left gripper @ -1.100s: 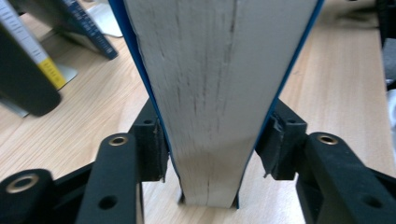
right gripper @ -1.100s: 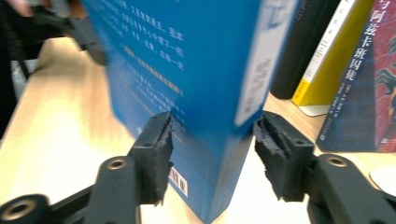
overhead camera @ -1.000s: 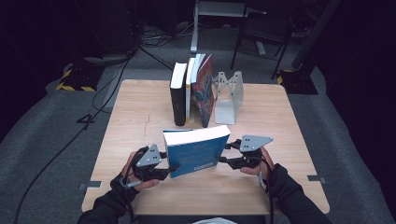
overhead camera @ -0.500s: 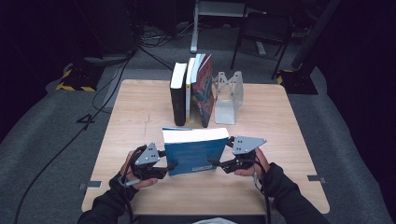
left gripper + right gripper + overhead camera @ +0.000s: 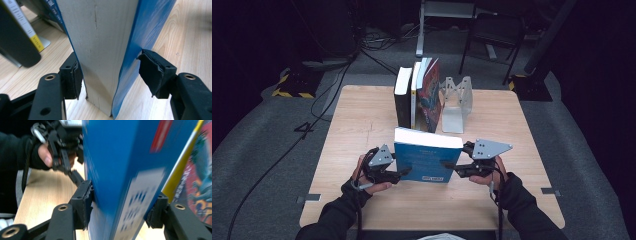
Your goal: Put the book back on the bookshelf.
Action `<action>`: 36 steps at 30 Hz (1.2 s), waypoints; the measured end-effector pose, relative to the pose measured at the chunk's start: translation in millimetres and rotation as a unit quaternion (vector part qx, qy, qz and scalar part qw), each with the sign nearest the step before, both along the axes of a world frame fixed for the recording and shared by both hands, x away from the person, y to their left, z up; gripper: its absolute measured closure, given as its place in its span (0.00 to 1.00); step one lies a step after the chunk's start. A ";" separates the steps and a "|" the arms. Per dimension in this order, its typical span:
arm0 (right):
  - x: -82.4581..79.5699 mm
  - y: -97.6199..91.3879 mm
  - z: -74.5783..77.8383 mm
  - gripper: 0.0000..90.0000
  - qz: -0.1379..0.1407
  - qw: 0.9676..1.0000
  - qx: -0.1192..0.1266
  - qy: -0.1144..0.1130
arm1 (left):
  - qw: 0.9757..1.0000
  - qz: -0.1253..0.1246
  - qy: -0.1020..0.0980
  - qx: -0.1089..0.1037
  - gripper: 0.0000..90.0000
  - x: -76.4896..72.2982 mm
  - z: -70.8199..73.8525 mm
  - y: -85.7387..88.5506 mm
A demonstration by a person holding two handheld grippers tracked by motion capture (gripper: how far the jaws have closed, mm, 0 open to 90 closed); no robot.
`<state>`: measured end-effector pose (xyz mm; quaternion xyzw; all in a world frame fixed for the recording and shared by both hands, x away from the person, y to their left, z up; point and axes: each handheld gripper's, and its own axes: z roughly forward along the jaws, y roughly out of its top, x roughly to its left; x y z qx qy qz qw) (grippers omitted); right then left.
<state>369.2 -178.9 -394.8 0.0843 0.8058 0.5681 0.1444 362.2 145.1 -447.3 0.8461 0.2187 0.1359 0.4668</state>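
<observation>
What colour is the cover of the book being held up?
Blue, on the book; the high view shows it best.

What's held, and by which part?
Thick blue paperback book, upright. Jaws of right gripper, just closing, clamp its right side; jaws of left gripper, just opening, straddle its page edge, grip unclear.

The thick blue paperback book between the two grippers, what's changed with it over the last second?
The thick blue paperback book has been tipped from leaning back to standing nearly upright on the wooden table. The left gripper has just been opening; its right pad stands slightly off the cover. The right gripper has just been closing, with the book between its jaws. The row of standing books and the metal bookend stayed put.
</observation>
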 end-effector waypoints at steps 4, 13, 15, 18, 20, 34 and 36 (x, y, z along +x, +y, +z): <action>-3.6 -5.1 9.7 0.55 -0.011 1.000 -0.021 -0.007 | 1.000 -0.012 -0.001 0.002 0.41 9.4 0.3 -11.8; -6.9 -21.8 20.6 0.59 -0.041 0.999 -0.019 -0.002 | 0.999 -0.037 0.002 0.002 0.38 28.0 0.5 -39.7; -6.4 -26.8 22.2 0.60 -0.044 0.999 -0.021 0.001 | 0.999 -0.043 0.005 0.000 0.38 30.0 0.1 -44.4; -8.0 -31.2 26.2 0.60 -0.043 0.999 -0.021 0.000 | 0.999 -0.052 0.001 0.002 0.36 33.5 0.1 -53.5; -9.7 -32.1 29.9 0.60 -0.045 0.999 -0.022 -0.001 | 0.998 -0.057 0.001 0.001 0.35 35.5 -0.4 -57.7; -2.1 -28.3 46.0 0.50 -0.041 0.995 -0.085 0.035 | 0.998 -0.062 0.000 0.000 0.33 37.6 -2.9 -61.0; 0.7 -26.3 48.1 0.49 -0.034 0.995 -0.085 0.046 | 0.998 -0.061 0.000 -0.001 0.33 37.4 -3.5 -60.9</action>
